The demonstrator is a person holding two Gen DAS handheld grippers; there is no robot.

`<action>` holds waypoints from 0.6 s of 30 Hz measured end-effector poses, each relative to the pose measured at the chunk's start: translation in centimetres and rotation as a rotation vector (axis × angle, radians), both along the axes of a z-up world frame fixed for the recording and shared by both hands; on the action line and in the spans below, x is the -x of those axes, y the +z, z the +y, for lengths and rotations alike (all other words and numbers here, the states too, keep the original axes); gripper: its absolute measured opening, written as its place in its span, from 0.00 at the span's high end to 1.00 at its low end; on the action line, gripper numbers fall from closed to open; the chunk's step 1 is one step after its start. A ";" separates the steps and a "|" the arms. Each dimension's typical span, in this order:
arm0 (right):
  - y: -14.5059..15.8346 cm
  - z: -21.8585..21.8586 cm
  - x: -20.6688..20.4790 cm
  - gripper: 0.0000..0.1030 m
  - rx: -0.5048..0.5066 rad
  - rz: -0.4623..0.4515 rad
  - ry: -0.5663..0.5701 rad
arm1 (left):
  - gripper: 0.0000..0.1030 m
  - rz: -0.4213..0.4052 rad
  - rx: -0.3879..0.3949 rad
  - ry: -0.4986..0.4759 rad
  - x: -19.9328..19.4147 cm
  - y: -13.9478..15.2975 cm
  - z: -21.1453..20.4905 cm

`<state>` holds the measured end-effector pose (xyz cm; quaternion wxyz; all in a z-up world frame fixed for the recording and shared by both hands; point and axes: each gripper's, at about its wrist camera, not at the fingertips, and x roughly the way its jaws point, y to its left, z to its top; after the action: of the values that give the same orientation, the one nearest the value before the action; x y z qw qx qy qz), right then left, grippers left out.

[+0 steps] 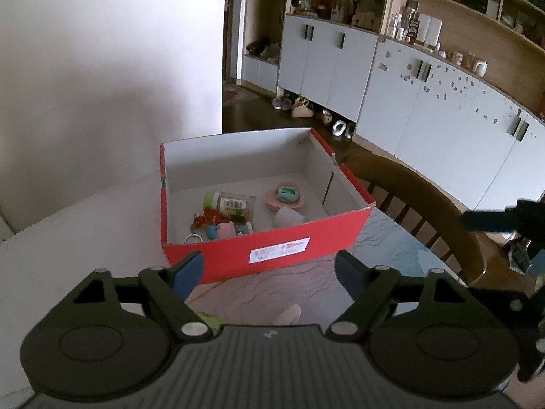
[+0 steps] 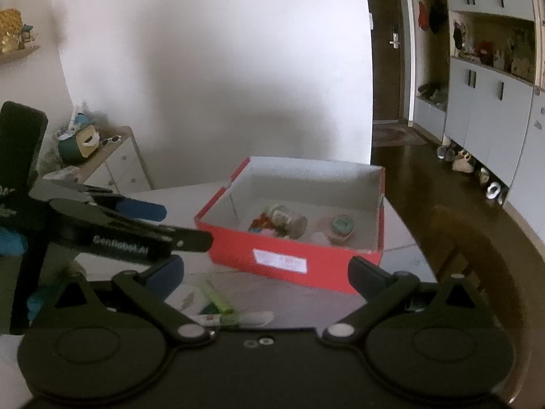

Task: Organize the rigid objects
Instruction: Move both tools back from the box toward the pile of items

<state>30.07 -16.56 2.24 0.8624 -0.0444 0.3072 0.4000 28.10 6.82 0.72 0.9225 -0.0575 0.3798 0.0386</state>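
Observation:
An open red cardboard box (image 1: 306, 235) stands on the table; it also shows in the right wrist view (image 2: 340, 269). Inside lie a clear jar with a green lid (image 1: 231, 202), a pink dish holding a teal round item (image 1: 286, 196), a white cup (image 1: 287, 218), small toy figures (image 1: 221, 226) and a key ring (image 1: 194, 238). My left gripper (image 1: 270, 274) is open and empty, just in front of the box's near wall. My right gripper (image 2: 269, 274) is open and empty, above a green stick (image 2: 218, 298) and small bits lying on the table before the box.
A wooden chair (image 1: 425, 197) stands at the table's right side. The left gripper (image 2: 143, 225) crosses the right wrist view at left. White cabinets and shelves (image 1: 425, 102) line the far wall, with shoes on the dark floor. A small drawer unit (image 2: 119, 167) stands beyond the table's left.

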 end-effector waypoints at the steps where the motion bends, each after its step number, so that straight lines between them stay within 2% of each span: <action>1: -0.2 -0.2 0.4 0.00 -0.003 0.004 0.005 | 0.16 -0.006 0.001 0.000 0.3 -0.1 -0.1; 6: -1.4 -1.1 2.5 0.00 -0.006 0.013 0.027 | 0.15 -0.020 0.059 -0.007 1.7 -1.0 0.3; 11: -3.5 -1.4 4.7 0.00 0.031 0.018 0.043 | 0.05 -0.019 0.094 0.004 2.9 -2.4 0.5; 18: -7.3 -0.9 7.0 0.00 0.077 0.082 0.013 | 0.02 0.012 0.114 0.077 3.9 -5.2 1.3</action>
<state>23.07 -17.47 -5.05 0.8441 -0.0629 0.3572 0.3948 24.24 8.16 -4.46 0.9133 -0.1242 0.3843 0.0527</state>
